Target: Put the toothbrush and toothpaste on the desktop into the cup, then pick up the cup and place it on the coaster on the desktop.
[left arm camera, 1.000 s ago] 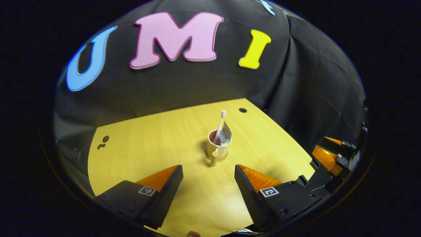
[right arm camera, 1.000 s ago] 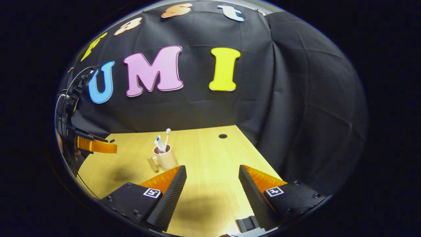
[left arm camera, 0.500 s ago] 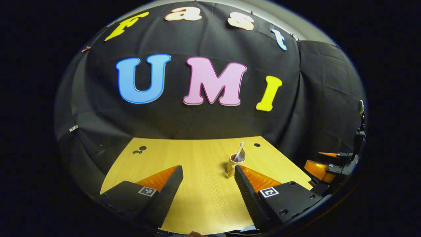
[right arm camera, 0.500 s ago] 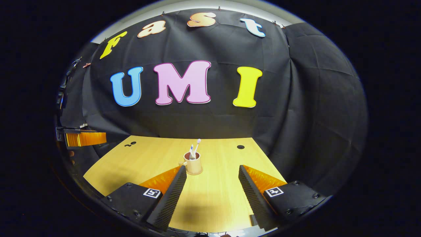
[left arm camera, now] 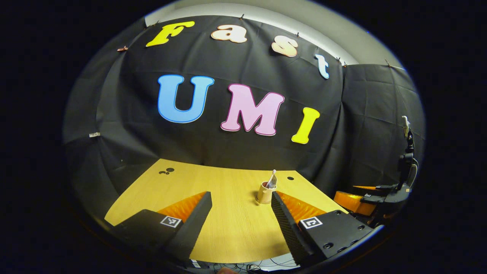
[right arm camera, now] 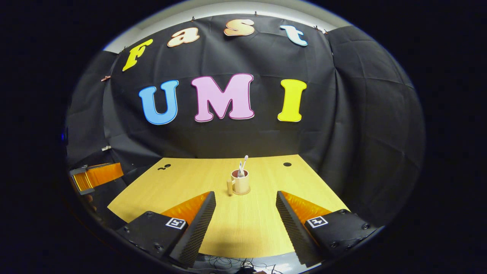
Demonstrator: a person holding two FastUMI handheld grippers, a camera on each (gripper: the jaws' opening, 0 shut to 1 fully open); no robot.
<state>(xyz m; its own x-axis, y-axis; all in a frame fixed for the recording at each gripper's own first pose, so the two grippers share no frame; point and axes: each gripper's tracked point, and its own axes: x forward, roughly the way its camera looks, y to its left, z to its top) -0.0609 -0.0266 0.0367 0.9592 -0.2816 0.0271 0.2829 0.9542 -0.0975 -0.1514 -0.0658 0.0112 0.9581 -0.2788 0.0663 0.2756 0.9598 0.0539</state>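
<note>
Honestly not much left to mess up here: the cup [right arm camera: 241, 182] sits upright mid-desktop [right arm camera: 190, 179] with the toothbrush [right arm camera: 244, 163] and toothpaste [left arm camera: 272, 182] poking out the top, and it looks to be on the coaster [right arm camera: 241, 192], though that's tiny so I can't swear it's centred. Both the left gripper [left arm camera: 240, 220] and right gripper [right arm camera: 245, 222] hang back near the desk's front edge, fingers spread wide and holding nothing. My guess at the main risk is a careless swing clipping the tall toothbrush and tipping the cup over. Nothing stands between grippers and cup; just a few small dark holes [right arm camera: 287, 164] in the desk near the back.
</note>
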